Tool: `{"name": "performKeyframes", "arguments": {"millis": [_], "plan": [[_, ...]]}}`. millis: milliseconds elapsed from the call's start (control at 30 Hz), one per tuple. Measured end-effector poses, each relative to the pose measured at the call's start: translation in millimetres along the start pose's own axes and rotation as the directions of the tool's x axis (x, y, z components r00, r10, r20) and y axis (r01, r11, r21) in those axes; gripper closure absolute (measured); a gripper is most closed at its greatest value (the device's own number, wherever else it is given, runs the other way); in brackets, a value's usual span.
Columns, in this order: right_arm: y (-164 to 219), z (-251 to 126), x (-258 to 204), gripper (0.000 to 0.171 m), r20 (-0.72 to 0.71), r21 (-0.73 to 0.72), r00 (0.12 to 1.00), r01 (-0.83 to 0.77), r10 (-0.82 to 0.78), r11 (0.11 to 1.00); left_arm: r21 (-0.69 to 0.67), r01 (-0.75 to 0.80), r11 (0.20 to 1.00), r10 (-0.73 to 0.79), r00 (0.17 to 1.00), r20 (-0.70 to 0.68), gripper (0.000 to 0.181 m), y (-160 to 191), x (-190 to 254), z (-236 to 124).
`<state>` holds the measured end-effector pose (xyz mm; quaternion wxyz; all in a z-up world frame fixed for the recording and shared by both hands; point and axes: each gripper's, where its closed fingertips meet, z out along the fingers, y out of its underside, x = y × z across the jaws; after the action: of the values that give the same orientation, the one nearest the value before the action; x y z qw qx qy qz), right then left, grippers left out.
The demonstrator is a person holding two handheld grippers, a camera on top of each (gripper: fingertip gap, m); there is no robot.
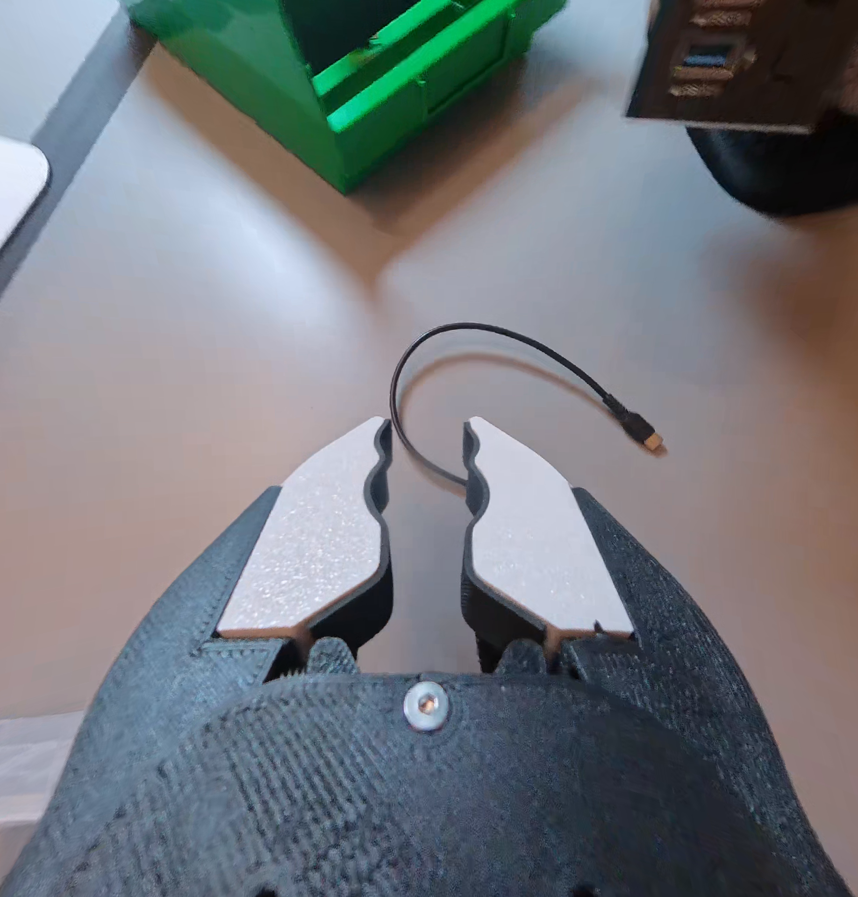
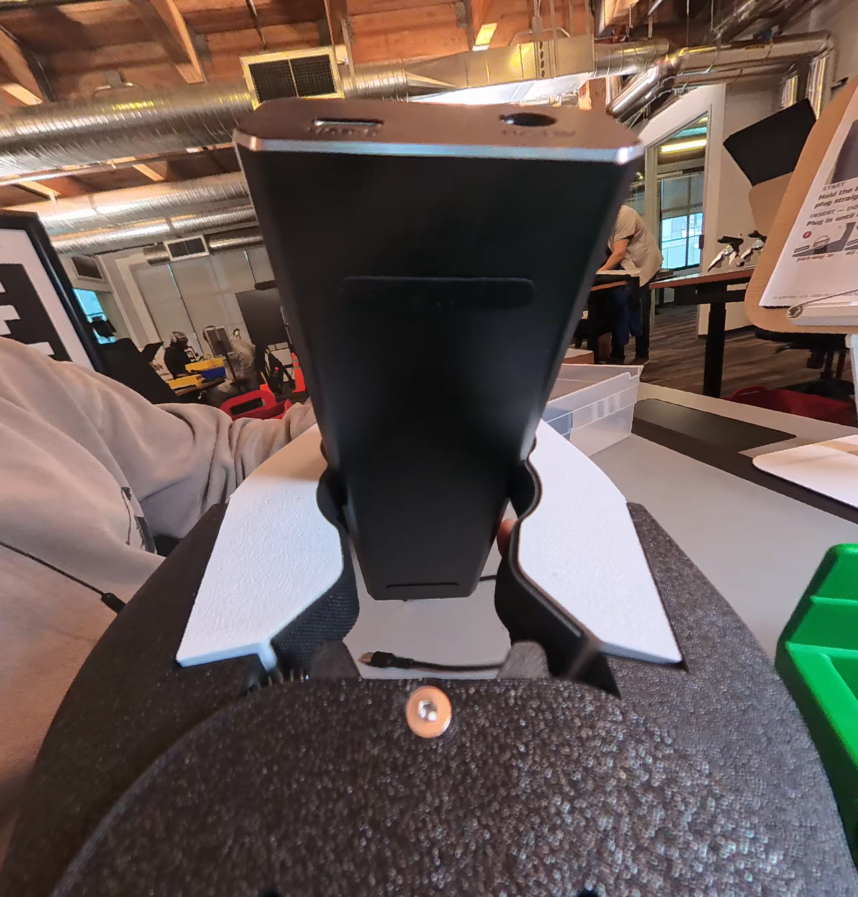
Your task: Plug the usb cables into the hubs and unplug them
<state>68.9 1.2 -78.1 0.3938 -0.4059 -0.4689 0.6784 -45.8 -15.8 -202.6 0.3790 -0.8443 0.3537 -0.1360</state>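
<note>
Cable (image 1: 495, 359): black, thin, lying loose on your tan table (image 1: 174, 388) at frame centre of the left wrist view, curling from between your left fingertips out to a small plug (image 1: 648, 437) at right of centre.
Left gripper (image 1: 427, 427): your jaws stand narrowly apart with a clear gap, gripping nothing; the cable runs through that gap, whether touching the right finger cannot be told.
Green bin (image 1: 369, 97): upper centre, divided into compartments, well apart from the cable.
Hub (image 2: 437, 340): dark slab with ports, upper right of the left view; it fills the centre of the right wrist view, raised clear of the table.
Right gripper (image 2: 429, 466): your jaws are clamped on the hub's lower end.
Sleeve (image 2: 77, 461): beige, left edge of the right view.
</note>
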Motion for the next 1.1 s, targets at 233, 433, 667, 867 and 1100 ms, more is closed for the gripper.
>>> {"name": "performKeyframes", "arguments": {"millis": [233,433,667,867,1100], "plan": [[5.1,3.5,-2.2,0.101,0.014,-0.016,1.0,-0.01,0.011,1.0,-0.33,-0.5,0.801,0.436,0.865,-0.249,0.145,57.4,41.0,5.0],[7.5,4.1,-1.9,0.101,0.018,-0.025,1.0,-0.017,0.017,1.0,-0.359,-0.638,0.681,0.507,0.765,-0.397,0.145,61.7,43.9,20.2],[7.6,2.3,0.4,0.101,0.016,-0.027,0.999,-0.027,0.028,0.999,-0.302,-0.639,0.708,0.427,0.727,-0.537,0.154,58.8,62.1,26.7],[4.3,2.1,-2.2,0.102,0.02,-0.02,1.0,-0.015,0.016,1.0,-0.165,-0.522,0.837,0.403,0.792,-0.459,0.16,41.5,67.7,29.3],[-1.3,-1.1,1.3,0.102,0.016,0.014,0.999,-0.033,0.033,0.999,0.355,-0.179,0.918,0.327,0.847,-0.419,0.161,-39.6,74.4,-33.6]]}}
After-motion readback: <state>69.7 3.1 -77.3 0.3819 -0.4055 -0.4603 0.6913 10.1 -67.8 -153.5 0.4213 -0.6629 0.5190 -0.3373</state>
